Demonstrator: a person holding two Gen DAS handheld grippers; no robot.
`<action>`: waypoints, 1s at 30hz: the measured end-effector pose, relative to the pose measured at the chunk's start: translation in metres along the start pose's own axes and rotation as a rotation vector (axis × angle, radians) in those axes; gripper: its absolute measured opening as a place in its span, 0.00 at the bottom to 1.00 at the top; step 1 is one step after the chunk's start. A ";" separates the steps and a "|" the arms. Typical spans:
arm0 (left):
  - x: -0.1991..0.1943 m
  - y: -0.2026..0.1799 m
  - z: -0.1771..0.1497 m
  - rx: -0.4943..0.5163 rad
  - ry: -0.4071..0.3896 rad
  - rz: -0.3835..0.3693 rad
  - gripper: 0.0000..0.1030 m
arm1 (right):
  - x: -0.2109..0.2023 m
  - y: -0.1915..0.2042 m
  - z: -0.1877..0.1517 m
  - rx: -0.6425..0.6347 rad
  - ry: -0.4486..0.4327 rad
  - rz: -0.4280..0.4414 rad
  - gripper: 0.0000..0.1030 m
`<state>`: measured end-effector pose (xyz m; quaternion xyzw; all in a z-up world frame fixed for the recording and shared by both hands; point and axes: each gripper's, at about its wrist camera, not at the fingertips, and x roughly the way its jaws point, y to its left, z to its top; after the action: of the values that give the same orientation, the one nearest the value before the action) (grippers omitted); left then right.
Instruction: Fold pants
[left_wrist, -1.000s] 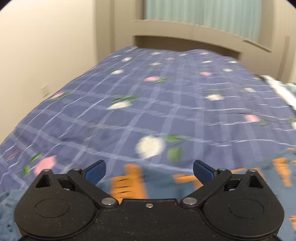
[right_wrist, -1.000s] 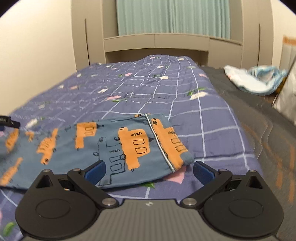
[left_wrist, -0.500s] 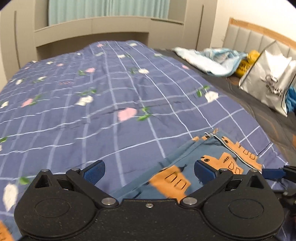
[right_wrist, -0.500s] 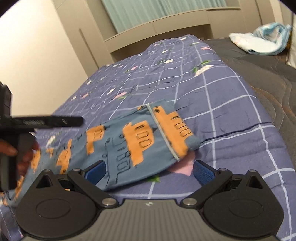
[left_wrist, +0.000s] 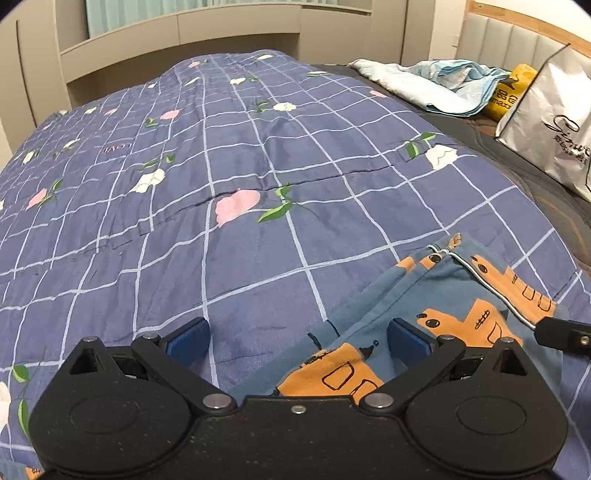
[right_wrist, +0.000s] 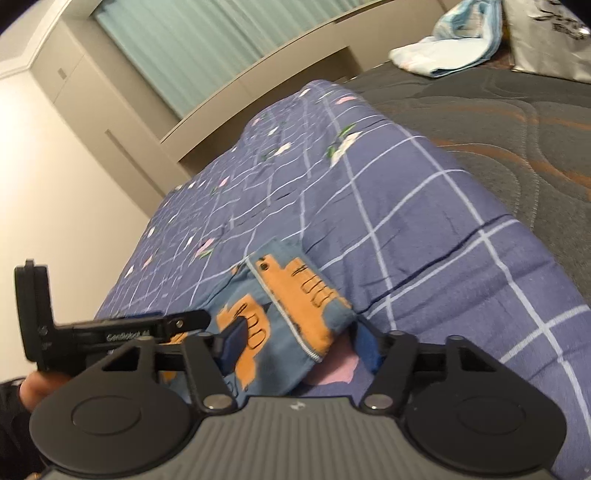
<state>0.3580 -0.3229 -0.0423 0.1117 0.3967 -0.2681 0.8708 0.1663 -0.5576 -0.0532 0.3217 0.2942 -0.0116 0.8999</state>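
Observation:
The blue pants (left_wrist: 447, 306) with orange vehicle prints lie flat on the purple checked quilt (left_wrist: 258, 166). My left gripper (left_wrist: 297, 341) is open, low over the pants' far edge, its right pad above the cloth. My right gripper (right_wrist: 301, 345) is open and straddles the waistband corner of the pants (right_wrist: 295, 291). The left gripper also shows in the right wrist view (right_wrist: 110, 332) just left of it. One right finger tip shows in the left wrist view (left_wrist: 561, 330).
A crumpled light-blue cloth (left_wrist: 436, 85), a yellow bag (left_wrist: 509, 98) and a white shopping bag (left_wrist: 554, 129) sit on the dark mattress (right_wrist: 498, 122) to the right. A beige cabinet (left_wrist: 184, 33) and curtain stand behind the bed.
Both grippers have come down and closer to the pants' waistband end. The right gripper has tilted and now straddles the corner; the left one has swung right.

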 end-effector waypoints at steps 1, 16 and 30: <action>-0.003 0.001 0.001 -0.010 0.002 -0.001 0.99 | 0.000 0.000 0.000 0.010 -0.009 -0.013 0.46; -0.031 0.007 0.024 -0.310 0.066 -0.345 0.99 | -0.013 0.064 -0.018 -0.354 -0.138 -0.105 0.13; -0.017 -0.020 0.026 -0.366 0.179 -0.431 0.89 | -0.004 0.138 -0.071 -0.851 -0.153 -0.190 0.12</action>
<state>0.3535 -0.3438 -0.0120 -0.1106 0.5283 -0.3599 0.7610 0.1548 -0.4072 -0.0168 -0.1077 0.2335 0.0039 0.9664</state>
